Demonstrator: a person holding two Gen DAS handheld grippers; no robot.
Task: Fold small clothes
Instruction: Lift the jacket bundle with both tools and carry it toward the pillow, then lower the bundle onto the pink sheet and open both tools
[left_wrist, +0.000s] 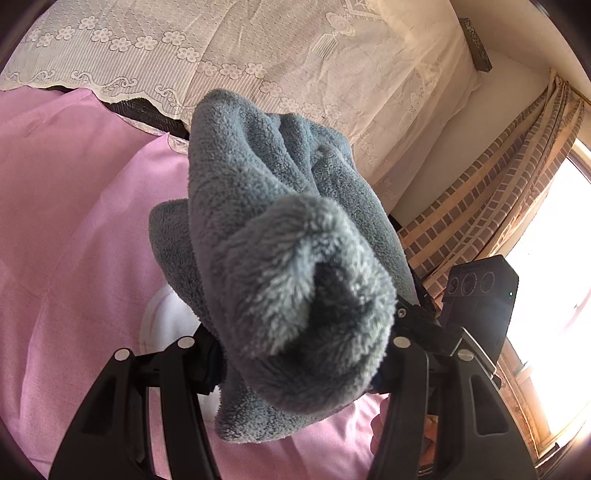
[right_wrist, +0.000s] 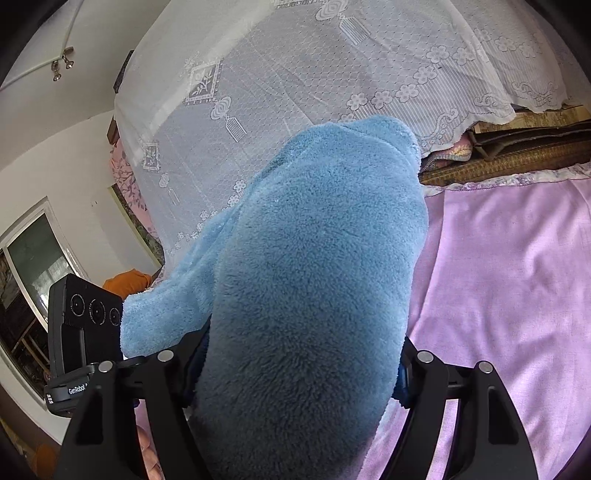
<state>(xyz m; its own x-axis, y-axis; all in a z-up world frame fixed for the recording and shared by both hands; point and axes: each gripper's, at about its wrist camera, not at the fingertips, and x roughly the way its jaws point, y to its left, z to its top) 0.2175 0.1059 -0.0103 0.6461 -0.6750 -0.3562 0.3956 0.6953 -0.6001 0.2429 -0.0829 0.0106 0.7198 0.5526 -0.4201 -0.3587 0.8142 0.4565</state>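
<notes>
Both rigs are built pretty much the same: the left gripper (left_wrist: 299, 369) and right gripper (right_wrist: 295, 373) are made of matte black plastic linkages, pinned with round silver rivets. "GenRobot" lettering is printed in white on the right one's mount.

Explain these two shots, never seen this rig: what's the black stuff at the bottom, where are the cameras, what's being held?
No robot here: a person holds a two-finger gripper in each hand, each with a fisheye camera looking along its fingers. The black bars at the bottom are those fingers. The left wrist view shows the left gripper clamped on a fluffy blue garment. The right wrist view shows the right gripper holding the same garment, which bulges up and hides the fingertips. Below lies a pink sheet; behind hangs a lace curtain. Each view also shows the other gripper's camera box.
</notes>
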